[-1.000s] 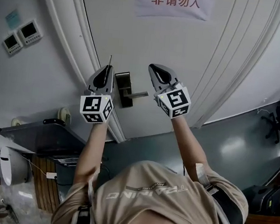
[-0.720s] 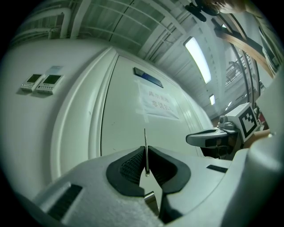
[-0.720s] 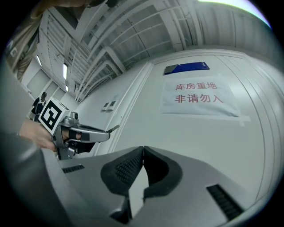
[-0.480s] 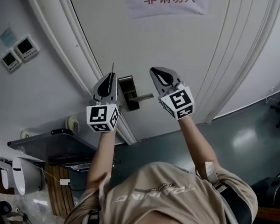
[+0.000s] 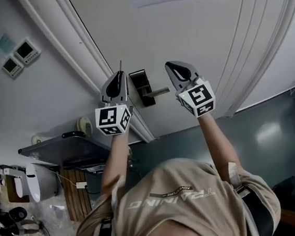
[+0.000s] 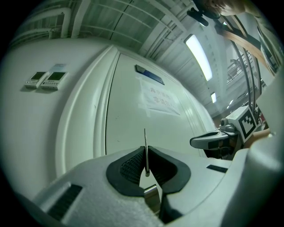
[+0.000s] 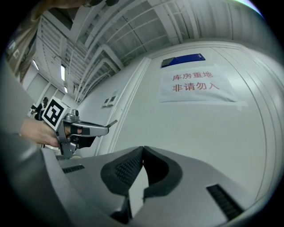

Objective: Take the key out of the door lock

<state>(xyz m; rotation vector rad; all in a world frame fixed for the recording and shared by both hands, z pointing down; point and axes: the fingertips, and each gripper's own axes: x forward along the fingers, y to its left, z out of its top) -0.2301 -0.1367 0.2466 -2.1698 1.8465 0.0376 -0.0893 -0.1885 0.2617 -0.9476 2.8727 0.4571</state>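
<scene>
My left gripper (image 5: 119, 75) is shut on a thin metal key (image 5: 120, 66) whose blade sticks out past the fingertips, left of the dark door lock (image 5: 139, 83) and apart from it. In the left gripper view the key (image 6: 145, 146) stands edge-on between the pressed pads. My right gripper (image 5: 170, 66) hovers just right of the lock's lever handle (image 5: 158, 93), shut with nothing between its pads (image 7: 133, 166). From the right gripper view, the left gripper (image 7: 106, 128) shows with the key (image 7: 112, 123) at its tip.
The white door (image 5: 208, 37) carries a paper sign (image 7: 197, 85) with red characters. Two wall control panels (image 5: 18, 57) sit left of the door frame (image 5: 86, 56). A dark shelf (image 5: 65, 151) stands below left, with clutter on the floor beneath.
The head view has swung, so the door and lock sit more tilted. Both grippers keep their places beside the lock, the left still holding the key.
</scene>
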